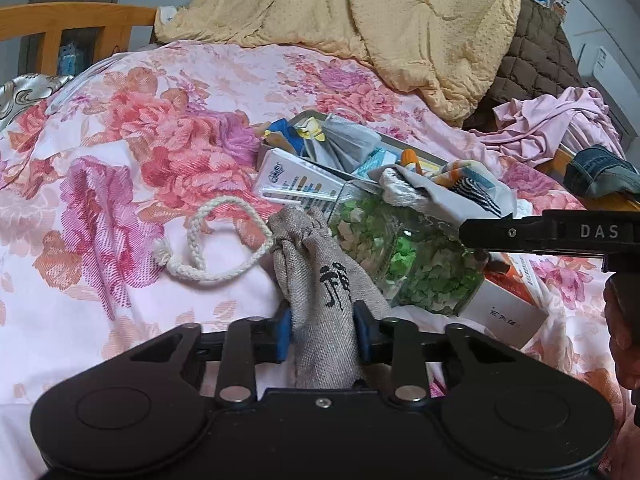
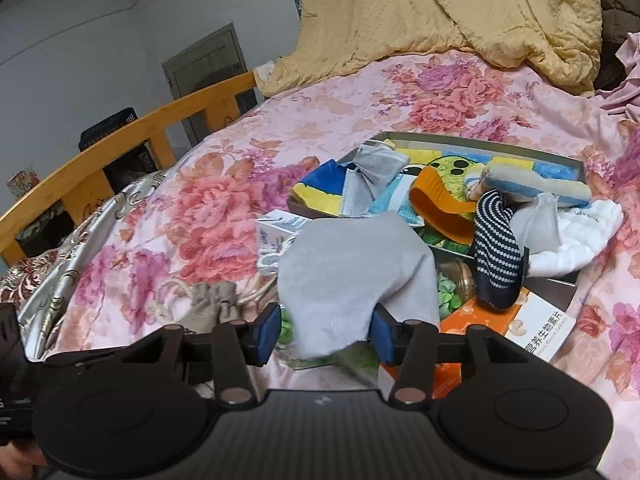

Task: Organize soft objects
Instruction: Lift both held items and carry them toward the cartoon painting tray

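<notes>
My left gripper [image 1: 322, 334] is shut on a grey linen drawstring pouch [image 1: 320, 276] with black lettering; its white cord [image 1: 216, 240] lies looped on the floral bedspread. My right gripper [image 2: 326, 334] is shut on a plain grey cloth [image 2: 354, 268], held just in front of a metal tray [image 2: 576, 162]. The tray holds soft items: grey face masks [image 2: 370, 170], a navy dotted sock [image 2: 496, 256], a white cloth [image 2: 580, 232], an orange band [image 2: 438, 204]. The pouch also shows in the right wrist view [image 2: 210, 300].
A glass jar [image 1: 408, 256] of green and white paper bits lies beside the pouch. A white box [image 1: 296, 184] and an orange box [image 2: 516, 320] lie by the tray. A yellow blanket [image 1: 384, 20], pink clothes [image 1: 560, 120] and a wooden bed rail [image 2: 120, 136] surround the area.
</notes>
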{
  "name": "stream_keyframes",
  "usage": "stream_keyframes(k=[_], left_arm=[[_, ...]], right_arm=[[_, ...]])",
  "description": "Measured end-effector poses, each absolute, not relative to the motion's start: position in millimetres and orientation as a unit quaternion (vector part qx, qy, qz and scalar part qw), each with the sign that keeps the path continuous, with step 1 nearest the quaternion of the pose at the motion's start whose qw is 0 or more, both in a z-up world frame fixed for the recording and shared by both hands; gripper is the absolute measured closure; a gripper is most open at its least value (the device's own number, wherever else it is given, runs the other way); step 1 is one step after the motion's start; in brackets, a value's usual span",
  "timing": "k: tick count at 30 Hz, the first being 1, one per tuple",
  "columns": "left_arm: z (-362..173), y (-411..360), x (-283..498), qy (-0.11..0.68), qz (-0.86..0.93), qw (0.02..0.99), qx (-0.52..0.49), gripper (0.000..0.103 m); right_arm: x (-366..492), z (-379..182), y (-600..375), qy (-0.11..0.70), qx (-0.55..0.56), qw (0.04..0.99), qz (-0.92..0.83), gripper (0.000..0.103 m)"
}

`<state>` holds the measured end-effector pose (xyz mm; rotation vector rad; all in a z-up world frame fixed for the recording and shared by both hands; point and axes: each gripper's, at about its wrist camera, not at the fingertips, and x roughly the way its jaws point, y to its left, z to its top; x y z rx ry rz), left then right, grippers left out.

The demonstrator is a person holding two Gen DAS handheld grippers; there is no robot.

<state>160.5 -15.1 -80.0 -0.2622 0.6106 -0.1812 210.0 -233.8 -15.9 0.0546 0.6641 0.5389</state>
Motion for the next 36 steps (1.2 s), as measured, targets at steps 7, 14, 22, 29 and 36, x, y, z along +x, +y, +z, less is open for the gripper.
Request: stream_keyframes(k=[7,14,22,29,36], left_arm=[[-78.7,-16.7,159.8,0.295,-0.091,0.943,-0.127,0.076],[-75.6,-16.2,158.5,0.287,-0.095,0.945,-0.125,0.081],[-65.1,-16.5,151.5,0.263,-0.100,0.950,-0.134,0.083],[-44.0,-14.7,142.8,0.227,-0.099,0.959,-0.140,0.083],[-20.9,-11.9,148.2,0.214,-0.095,0.963,-0.136,0.083]], right_arm=[[210.9,-17.1,-232.9,0.325,0.023,0.912,0.247,0.084],[198.1,-7.9,-224.0,0.288,-0.018,0.925,0.245,0.098],[163.0,5.7,-202.9,0.194,-0.111,0.947,0.229,0.102],[154.2,17.9,-209.0,0.131,-0.109,0.962,0.214,0.102],[156.5,28.9,-222.7,0.085,-0.088,0.970,0.212,0.102]])
